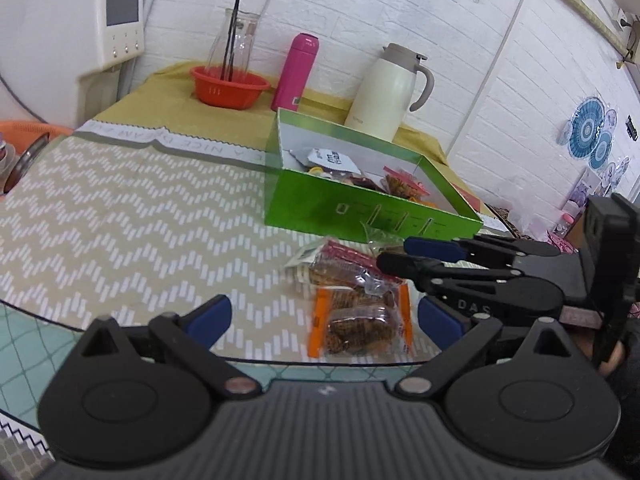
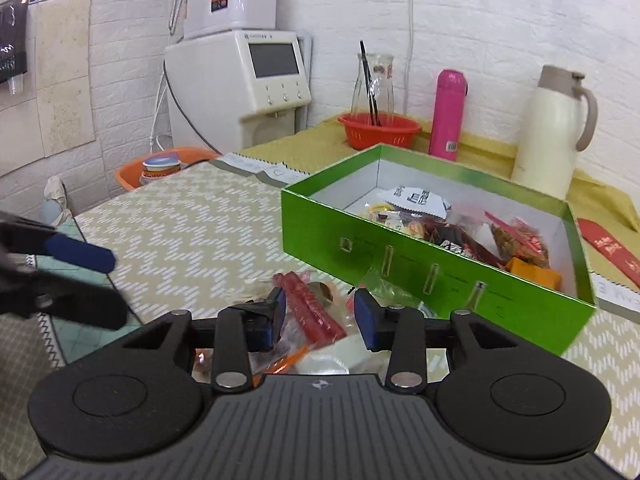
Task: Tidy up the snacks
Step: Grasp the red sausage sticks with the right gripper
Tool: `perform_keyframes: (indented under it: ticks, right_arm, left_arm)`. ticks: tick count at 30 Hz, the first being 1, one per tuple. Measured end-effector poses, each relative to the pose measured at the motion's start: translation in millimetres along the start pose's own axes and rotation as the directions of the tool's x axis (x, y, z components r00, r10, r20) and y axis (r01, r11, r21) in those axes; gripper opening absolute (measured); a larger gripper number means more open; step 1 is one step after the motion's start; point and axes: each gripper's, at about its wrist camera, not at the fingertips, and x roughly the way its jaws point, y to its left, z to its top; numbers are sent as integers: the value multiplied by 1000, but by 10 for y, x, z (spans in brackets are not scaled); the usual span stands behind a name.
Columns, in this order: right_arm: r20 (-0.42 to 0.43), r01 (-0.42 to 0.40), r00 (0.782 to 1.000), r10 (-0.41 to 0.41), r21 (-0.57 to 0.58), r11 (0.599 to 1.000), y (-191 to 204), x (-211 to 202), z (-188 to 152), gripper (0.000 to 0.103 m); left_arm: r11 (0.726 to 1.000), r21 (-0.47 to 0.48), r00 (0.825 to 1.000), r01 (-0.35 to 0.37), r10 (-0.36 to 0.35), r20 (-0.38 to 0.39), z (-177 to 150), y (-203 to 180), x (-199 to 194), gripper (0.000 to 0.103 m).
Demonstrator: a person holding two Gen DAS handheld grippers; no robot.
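Left gripper [image 1: 324, 314]: jaws spread wide, nothing between the pads, poised over table edge with orange-edged snack pack [image 1: 360, 326] lying ahead in the gap, untouched.
Right gripper [image 2: 320, 316]: jaws about half closed, straddling red-striped pack [image 2: 310, 312] in the loose pile; pads close on either side, contact not certain, pack not lifted. Seen from left view, same gripper [image 1: 390, 256] enters from right, fingers low over the pile.

Left to right across table [image 1: 120, 208]:
- Orange basin [image 2: 132, 172] beyond left table edge, round tins inside.
- White dispenser [image 2: 248, 80] against wall.
- Red bowl [image 1: 230, 86] at back, glass bottle [image 1: 236, 36] just behind it, black sticks leaning in.
- Pink flask [image 1: 296, 72], upright, beside bowl.
- Loose snacks [image 1: 348, 276] near front edge, just before box front wall.
- Green box [image 1: 320, 200], open, partly filled with wrapped snacks [image 2: 460, 232].
- Cream jug [image 1: 390, 92] upright behind box.
- Red packet [image 2: 612, 248] flat on table right of box.
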Motion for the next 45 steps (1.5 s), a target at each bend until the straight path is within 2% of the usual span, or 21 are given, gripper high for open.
perform_keyframes:
  ticks: [3,4,7,8,11,13,17,21,27,28,29,31,33,34,35,36,37,39,42,44,45]
  right_arm:
    - [-54,-34,998,36,44,998,-54,158,-50,82]
    - [-45,-45,998,47,55,997,-61,145,-92,86]
    - [-51,-40,998,45,91,995,-61,39,-205,87]
    - [-72,-39,996,48,116,992,-75,3,-248,83]
    - [-85,-26,996,41,165,986,-106,-134,-427,60]
    - [-83,16,997,-4,147,989,-84,-248,-531,54]
    - [-67,57,997,-47,160,985,-78,-558,-670,54]
    - [-90,107,991,-99,89,990,-16,-753,-848,58]
    - [-79,138,988,-131,91,986,-12,-963,-1021,59]
    - [-79,142,988,-136,87,986,-11,-985,-1037,59]
    - [-79,147,987,-141,84,985,-12,-1006,-1050,59]
    - [-75,146,987,-139,89,985,-23,-1030,-1068,59]
    - [-71,145,988,-138,100,984,-43,-1045,-1089,59]
    - [-67,143,988,-136,106,984,-56,-1051,-1102,59]
    - [-62,142,989,-135,115,983,-72,-1057,-1114,59]
    - [-60,141,989,-135,124,982,-87,-1061,-1124,60]
    - [-58,142,989,-135,131,981,-104,-1062,-1129,60]
    - [-56,143,989,-136,135,981,-119,-1062,-1132,60]
    - [-54,144,989,-138,134,981,-121,-1058,-1142,62]
    - [-52,142,989,-136,131,981,-111,-1056,-1147,62]
    - [-53,144,989,-138,127,981,-106,-1051,-1143,62]
  left_arm:
    - [1000,0,1000,12,-12,-14,-11,33,1,98]
    - [1000,4,1000,21,-21,-21,-19,35,5,98]
    - [998,8,998,54,-54,-41,-41,0,33,98]
    - [998,11,997,69,-68,-46,-37,-23,51,98]
    - [994,23,993,105,-104,-56,-46,-122,87,98]
    - [990,35,989,135,-132,-65,-60,-216,103,98]
    - [974,73,974,215,-207,-93,-100,-446,129,98]
    - [955,108,955,277,-261,-138,-142,-702,283,98]
    - [936,110,923,334,-301,-241,-198,-1037,775,97]
    - [936,112,920,334,-298,-255,-196,-1076,849,97]
    - [937,142,927,319,-278,-251,-193,-1133,896,97]
    - [935,166,928,314,-265,-262,-187,-1221,989,96]
    - [934,189,930,304,-248,-271,-176,-1292,1045,88]
    - [931,207,931,302,-240,-276,-179,-1324,1059,76]
    - [927,225,929,301,-233,-286,-189,-1352,1076,70]
    - [925,233,928,300,-226,-297,-194,-1369,1096,60]
    - [921,225,918,317,-239,-316,-197,-1375,1121,45]
    - [922,201,910,330,-253,-329,-188,-1361,1183,47]
    - [938,177,920,297,-232,-316,-172,-1320,1260,61]
    - [940,138,910,311,-253,-328,-165,-1300,1325,59]
    - [940,133,907,315,-257,-335,-162,-1315,1332,47]
